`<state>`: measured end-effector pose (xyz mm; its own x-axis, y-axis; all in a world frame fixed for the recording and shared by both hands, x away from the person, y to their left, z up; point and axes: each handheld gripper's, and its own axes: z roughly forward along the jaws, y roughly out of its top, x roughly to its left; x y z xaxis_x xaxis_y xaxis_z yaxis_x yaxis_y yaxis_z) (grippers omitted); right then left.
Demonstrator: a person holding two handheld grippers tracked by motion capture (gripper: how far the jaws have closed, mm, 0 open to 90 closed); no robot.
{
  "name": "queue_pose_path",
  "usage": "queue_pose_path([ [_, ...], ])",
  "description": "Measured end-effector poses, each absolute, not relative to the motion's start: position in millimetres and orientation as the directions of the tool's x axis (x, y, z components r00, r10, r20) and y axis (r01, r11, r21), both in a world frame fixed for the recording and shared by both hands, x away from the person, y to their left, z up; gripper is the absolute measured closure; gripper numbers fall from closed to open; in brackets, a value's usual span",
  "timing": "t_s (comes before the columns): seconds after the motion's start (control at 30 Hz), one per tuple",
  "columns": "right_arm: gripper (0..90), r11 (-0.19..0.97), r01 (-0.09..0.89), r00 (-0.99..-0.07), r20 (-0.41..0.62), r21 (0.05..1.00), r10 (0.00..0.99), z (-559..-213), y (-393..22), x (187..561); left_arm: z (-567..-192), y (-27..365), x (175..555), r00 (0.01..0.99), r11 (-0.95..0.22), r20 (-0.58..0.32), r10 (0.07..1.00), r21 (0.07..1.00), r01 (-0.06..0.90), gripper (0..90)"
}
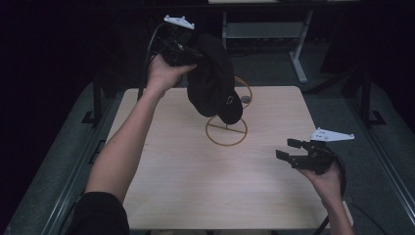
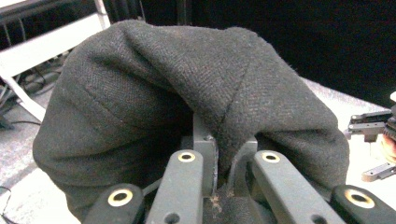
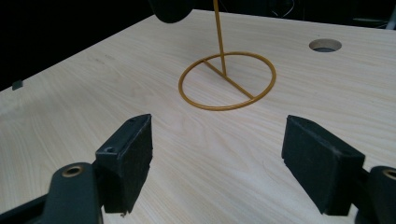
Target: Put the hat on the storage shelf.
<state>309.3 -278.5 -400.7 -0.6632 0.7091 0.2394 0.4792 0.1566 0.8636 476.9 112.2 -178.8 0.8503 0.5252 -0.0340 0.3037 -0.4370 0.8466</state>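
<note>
A black wool hat (image 1: pixel 213 78) hangs in the air above the back of the table, over a gold wire stand (image 1: pixel 226 131). My left gripper (image 1: pixel 195 56) is shut on the hat's fabric at its upper left; in the left gripper view the cloth (image 2: pixel 187 93) bunches over the closed jaws (image 2: pixel 215 163). The stand has a ring base (image 3: pixel 227 81) with an upright rod, and the hat's lower edge (image 3: pixel 170 9) hangs just above it. My right gripper (image 1: pixel 286 149) is open and holds nothing, low over the table's front right, with its pads (image 3: pixel 133 158) wide apart and aimed at the stand.
The light wooden table (image 1: pixel 195 186) has a round cable hole (image 1: pixel 245 99) behind the stand. A white desk frame (image 1: pixel 298 54) stands beyond the table's far edge. Dark floor and metal rails run along both sides.
</note>
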Motion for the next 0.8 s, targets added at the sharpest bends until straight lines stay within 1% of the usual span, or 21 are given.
queue_pose_path([
  [0.17, 24.4, 0.141, 0.478, -0.657, 0.247, 0.867, 0.712, -401, -282, 308, -183, 96, 486, 0.851, -0.452, -0.053, 0.523, 0.829, 0.33, 84.7],
  [0.33, 24.4, 0.146, 0.48, -0.665, 0.25, 0.865, 0.704, -401, -282, 309, -194, 80, 494, 0.844, -0.444, -0.097, 0.528, 0.816, 0.372, 84.3],
  [0.43, 24.9, 0.155, 0.48, -0.671, 0.248, 0.863, 0.698, -402, -280, 309, -202, 65, 501, 0.822, -0.393, -0.148, 0.55, 0.822, 0.411, 80.4],
  [0.47, 24.9, 0.157, 0.48, -0.672, 0.247, 0.863, 0.698, -402, -279, 309, -206, 58, 504, 0.816, -0.387, -0.159, 0.556, 0.82, 0.423, 77.3],
  [0.5, 25.2, 0.158, 0.481, -0.675, 0.249, 0.862, 0.695, -403, -279, 310, -209, 53, 506, 0.813, -0.389, -0.159, 0.56, 0.816, 0.427, 76.2],
  [0.53, 25.2, 0.16, 0.481, -0.677, 0.249, 0.862, 0.693, -403, -278, 310, -213, 48, 509, 0.813, -0.393, -0.168, 0.558, 0.809, 0.437, 77.9],
  [0.6, 25.2, 0.165, 0.488, -0.678, 0.253, 0.857, 0.69, -403, -276, 310, -219, 40, 512, 0.813, -0.42, -0.155, 0.562, 0.793, 0.441, 76.8],
  [0.63, 25.2, 0.169, 0.49, -0.679, 0.254, 0.855, 0.689, -404, -275, 310, -221, 38, 513, 0.814, -0.431, -0.147, 0.562, 0.788, 0.44, 74.3],
  [0.7, 25.1, 0.178, 0.492, -0.681, 0.249, 0.852, 0.689, -404, -275, 310, -222, 37, 511, 0.822, -0.443, -0.137, 0.552, 0.788, 0.429, 74.1],
  [0.8, 25.1, 0.186, 0.496, -0.68, 0.247, 0.848, 0.69, -405, -275, 310, -220, 38, 508, 0.836, -0.47, -0.096, 0.541, 0.79, 0.394, 74.1],
])
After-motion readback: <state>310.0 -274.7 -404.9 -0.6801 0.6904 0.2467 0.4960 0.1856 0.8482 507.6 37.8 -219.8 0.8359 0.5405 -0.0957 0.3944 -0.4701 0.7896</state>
